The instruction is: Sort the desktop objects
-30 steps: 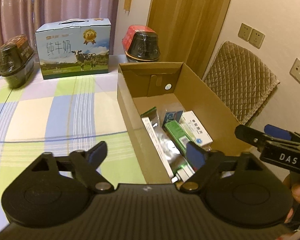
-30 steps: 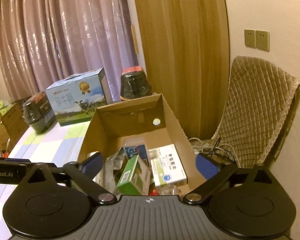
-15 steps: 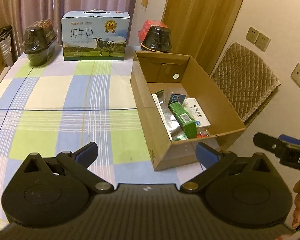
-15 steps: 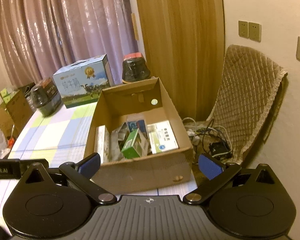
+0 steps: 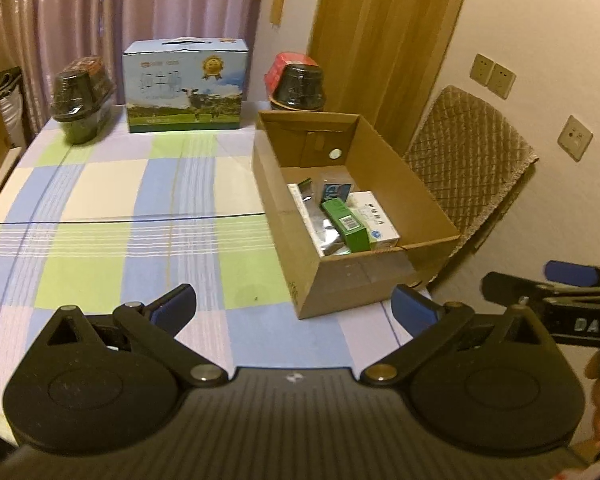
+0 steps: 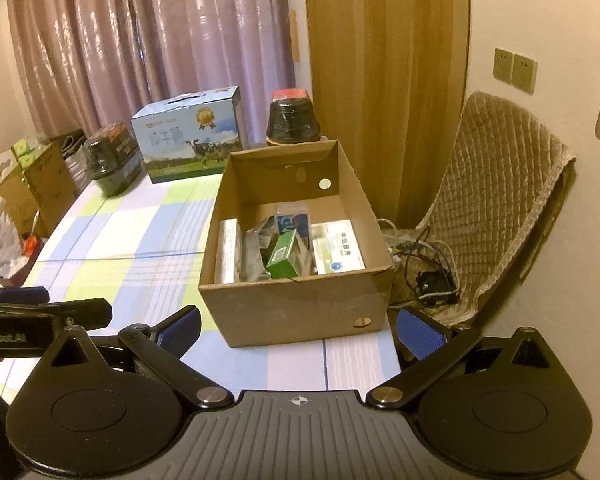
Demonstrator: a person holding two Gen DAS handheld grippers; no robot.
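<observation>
While both tongs hang released over the counter (image 5: 100,200), the left tongs (image 5: 294,304) have just finished spreading with nothing between them; the right tongs (image 6: 298,326) are empty too. Inside the box (image 6: 300,312) at the counter's right edge lie a green carton (image 6: 282,258) and a white packet (image 6: 338,250).

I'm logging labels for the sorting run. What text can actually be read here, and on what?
"DAS": right gripper, on its side.
"Robot.AI", start cut off: left gripper, on its side.
Milk carton: large characters and a gold seal, too blurred to read.
White box and green box in the cardboard box: print too small.
</observation>
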